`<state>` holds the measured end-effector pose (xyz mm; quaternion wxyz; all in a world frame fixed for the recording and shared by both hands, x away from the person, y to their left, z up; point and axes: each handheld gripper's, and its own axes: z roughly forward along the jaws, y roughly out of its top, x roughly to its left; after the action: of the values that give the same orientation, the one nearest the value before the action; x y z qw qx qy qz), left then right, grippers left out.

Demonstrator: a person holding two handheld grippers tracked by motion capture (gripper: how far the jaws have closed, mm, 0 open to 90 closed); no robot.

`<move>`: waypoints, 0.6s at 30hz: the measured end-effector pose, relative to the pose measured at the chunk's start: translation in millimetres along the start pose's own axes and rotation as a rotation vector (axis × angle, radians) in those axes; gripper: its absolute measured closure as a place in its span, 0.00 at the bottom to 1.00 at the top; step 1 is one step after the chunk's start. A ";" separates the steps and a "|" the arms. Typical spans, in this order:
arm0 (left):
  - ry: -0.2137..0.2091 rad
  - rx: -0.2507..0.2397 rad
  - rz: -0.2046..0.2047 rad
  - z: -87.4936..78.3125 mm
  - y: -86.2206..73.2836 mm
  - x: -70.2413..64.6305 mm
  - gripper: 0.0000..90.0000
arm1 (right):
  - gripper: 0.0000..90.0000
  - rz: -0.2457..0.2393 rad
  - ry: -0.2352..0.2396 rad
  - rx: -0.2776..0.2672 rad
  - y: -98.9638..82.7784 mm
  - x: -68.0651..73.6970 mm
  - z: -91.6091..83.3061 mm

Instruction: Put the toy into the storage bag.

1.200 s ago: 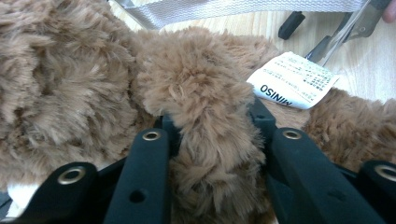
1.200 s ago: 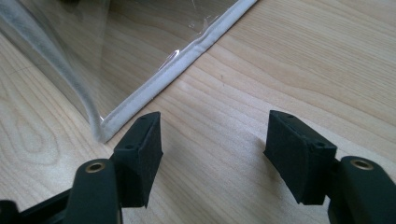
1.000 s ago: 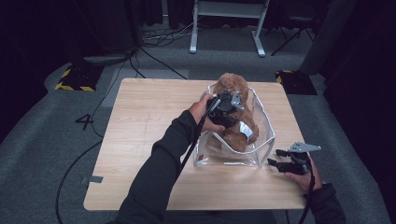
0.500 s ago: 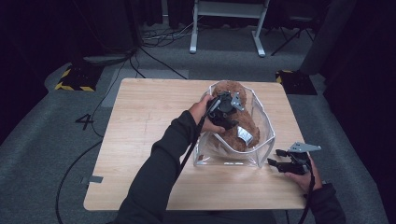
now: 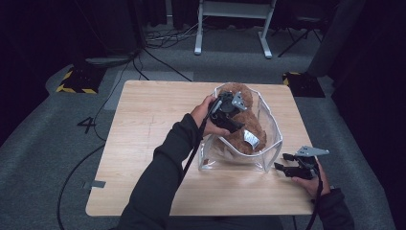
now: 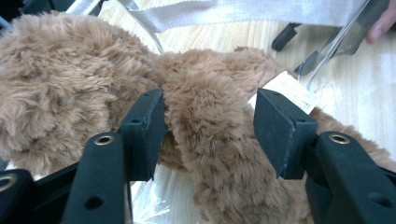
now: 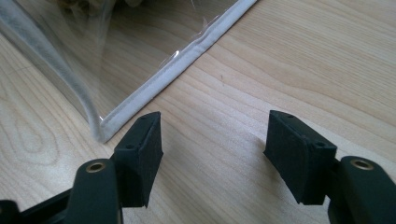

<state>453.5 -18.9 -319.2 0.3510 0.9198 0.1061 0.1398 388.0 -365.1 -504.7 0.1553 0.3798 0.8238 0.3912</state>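
A light wooden table (image 5: 153,143) carries a clear plastic bag (image 5: 268,158).

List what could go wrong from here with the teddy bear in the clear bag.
1. The left gripper, whose jaws have just been opening, still straddles a limb of the teddy bear; lifting away might drag the fur along.
2. The clear bag has soft walls and the open right gripper isn't holding it, so it may slump.
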 end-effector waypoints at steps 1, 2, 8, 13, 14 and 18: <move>0.005 -0.003 -0.011 -0.7 -0.5 0.0 0.47 | 0.40 0.000 0.000 0.000 0.0 0.1 0.0; 0.020 -0.005 -0.014 -1.1 -0.8 0.0 0.45 | 0.40 0.000 0.000 0.000 0.0 0.1 0.0; 0.081 -0.042 -0.070 -5.1 -3.3 1.5 0.29 | 0.40 -0.001 -0.001 0.000 0.0 0.1 0.1; 0.087 -0.106 -0.109 -15.5 -8.1 4.8 0.23 | 0.40 -0.001 -0.001 0.000 0.0 0.0 0.1; 0.095 -0.108 -0.111 -17.7 -9.2 5.3 0.22 | 0.40 0.000 -0.002 -0.001 0.0 0.1 0.1; 0.127 -0.125 -0.134 -24.6 -15.0 7.2 0.21 | 0.40 0.000 -0.002 -0.001 0.0 0.2 0.2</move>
<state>450.6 9.4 -310.4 0.4090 0.8762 0.1803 0.1804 388.0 -364.9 -504.8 0.1562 0.3802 0.8234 0.3913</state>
